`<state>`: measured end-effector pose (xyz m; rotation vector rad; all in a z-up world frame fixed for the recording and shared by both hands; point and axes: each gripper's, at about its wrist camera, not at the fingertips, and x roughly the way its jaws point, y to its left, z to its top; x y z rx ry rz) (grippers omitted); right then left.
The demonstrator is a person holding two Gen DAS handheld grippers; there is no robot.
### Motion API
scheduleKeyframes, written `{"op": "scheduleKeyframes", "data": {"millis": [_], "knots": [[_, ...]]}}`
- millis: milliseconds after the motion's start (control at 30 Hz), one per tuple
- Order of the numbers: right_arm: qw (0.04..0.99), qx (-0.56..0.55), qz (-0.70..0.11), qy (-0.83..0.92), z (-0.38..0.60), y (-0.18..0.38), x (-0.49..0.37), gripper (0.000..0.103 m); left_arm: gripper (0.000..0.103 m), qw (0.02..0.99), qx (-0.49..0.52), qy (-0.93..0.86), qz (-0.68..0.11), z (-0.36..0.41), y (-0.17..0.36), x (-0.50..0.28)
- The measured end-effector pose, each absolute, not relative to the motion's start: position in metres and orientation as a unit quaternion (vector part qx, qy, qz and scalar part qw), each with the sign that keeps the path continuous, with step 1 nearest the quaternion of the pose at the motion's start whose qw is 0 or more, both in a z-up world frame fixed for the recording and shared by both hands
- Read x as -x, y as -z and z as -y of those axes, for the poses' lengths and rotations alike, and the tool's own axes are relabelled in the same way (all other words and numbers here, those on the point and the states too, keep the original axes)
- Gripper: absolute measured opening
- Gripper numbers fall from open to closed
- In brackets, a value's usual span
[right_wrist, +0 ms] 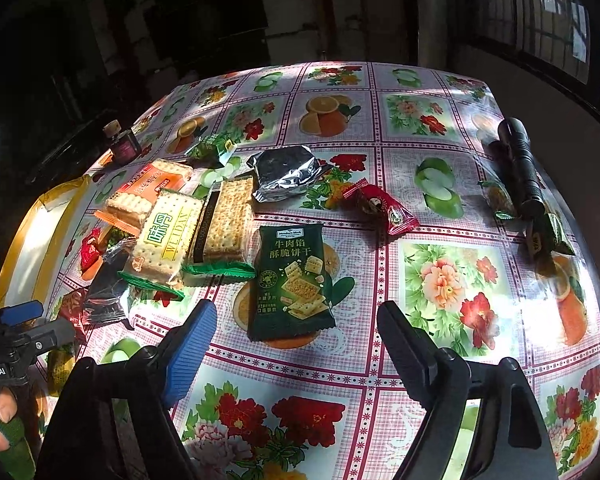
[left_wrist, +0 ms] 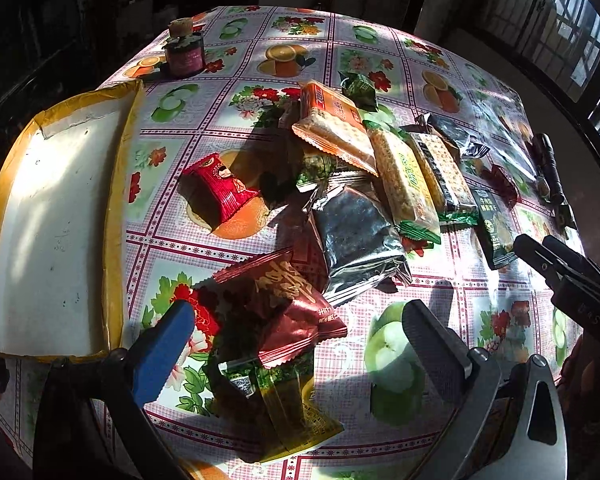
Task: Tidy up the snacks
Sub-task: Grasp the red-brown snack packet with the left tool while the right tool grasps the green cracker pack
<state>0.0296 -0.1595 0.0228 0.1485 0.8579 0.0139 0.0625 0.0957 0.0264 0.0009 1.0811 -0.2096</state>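
Note:
A heap of snack packets lies on the flower-and-fruit tablecloth (left_wrist: 380,64). My left gripper (left_wrist: 300,320) is open low over a dark red packet (left_wrist: 288,308), which lies between its blue and black fingers without touching them. A gold-green packet (left_wrist: 296,412) lies under it, nearer the camera. A silver foil packet (left_wrist: 356,236) and a red packet (left_wrist: 216,188) lie beyond. My right gripper (right_wrist: 300,320) is open just short of a dark green cracker packet (right_wrist: 292,280), nothing between its pads. Cracker packs (right_wrist: 168,232) lie side by side to the left of it.
A white tray with a yellow rim (left_wrist: 52,220) lies at the table's left edge. A small dark jar with a cork (left_wrist: 184,52) stands at the far left. A black flashlight (right_wrist: 520,164) and small green packets (right_wrist: 548,236) lie by the right edge. A red candy (right_wrist: 384,208) lies mid-table.

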Motion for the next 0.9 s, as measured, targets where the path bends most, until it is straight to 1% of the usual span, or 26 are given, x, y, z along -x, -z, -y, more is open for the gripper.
{"op": "scheduleKeyframes", "data": {"millis": [167, 233, 267, 300, 333, 367, 400, 467, 500, 733, 900], "knots": [[0.899, -0.042, -0.436, 0.005, 0.153, -0.012, -0.059, 0.082, 0.103, 0.847, -0.002, 0.089, -0.524, -0.095, -0.019, -0.074], [0.896, -0.030, -0.443, 0.007, 0.151, -0.007, -0.067, 0.080, 0.097, 0.843, -0.001, 0.090, -0.531, -0.095, -0.014, -0.079], [0.894, -0.023, -0.448, 0.011, 0.150, -0.004, -0.071, 0.079, 0.086, 0.839, -0.001, 0.090, -0.536, -0.094, -0.010, -0.081], [0.892, -0.022, -0.452, 0.013, 0.151, -0.001, -0.074, 0.073, 0.073, 0.834, 0.001, 0.091, -0.544, -0.095, -0.006, -0.083], [0.890, -0.023, -0.455, 0.011, 0.151, 0.001, -0.076, 0.065, 0.071, 0.834, 0.003, 0.091, -0.544, -0.095, -0.005, -0.084], [0.888, -0.025, -0.458, 0.009, 0.151, 0.004, -0.078, 0.063, 0.063, 0.838, 0.000, 0.089, -0.539, -0.096, -0.006, -0.083], [0.891, -0.018, -0.453, 0.013, 0.150, 0.004, -0.078, 0.059, 0.058, 0.838, 0.000, 0.088, -0.539, -0.097, -0.006, -0.083], [0.892, -0.017, -0.452, 0.012, 0.150, 0.004, -0.077, 0.052, 0.051, 0.838, 0.004, 0.089, -0.539, -0.101, -0.007, -0.083], [0.892, -0.017, -0.451, 0.013, 0.151, 0.003, -0.077, 0.048, 0.044, 0.838, 0.006, 0.090, -0.538, -0.103, -0.008, -0.083], [0.895, -0.044, -0.444, 0.004, 0.159, 0.000, -0.065, 0.047, 0.040, 0.840, 0.008, 0.101, -0.533, -0.109, -0.011, -0.076], [0.903, -0.060, -0.426, 0.002, 0.161, -0.012, -0.046, 0.047, 0.038, 0.851, 0.001, 0.108, -0.514, -0.106, -0.028, -0.064]]}}
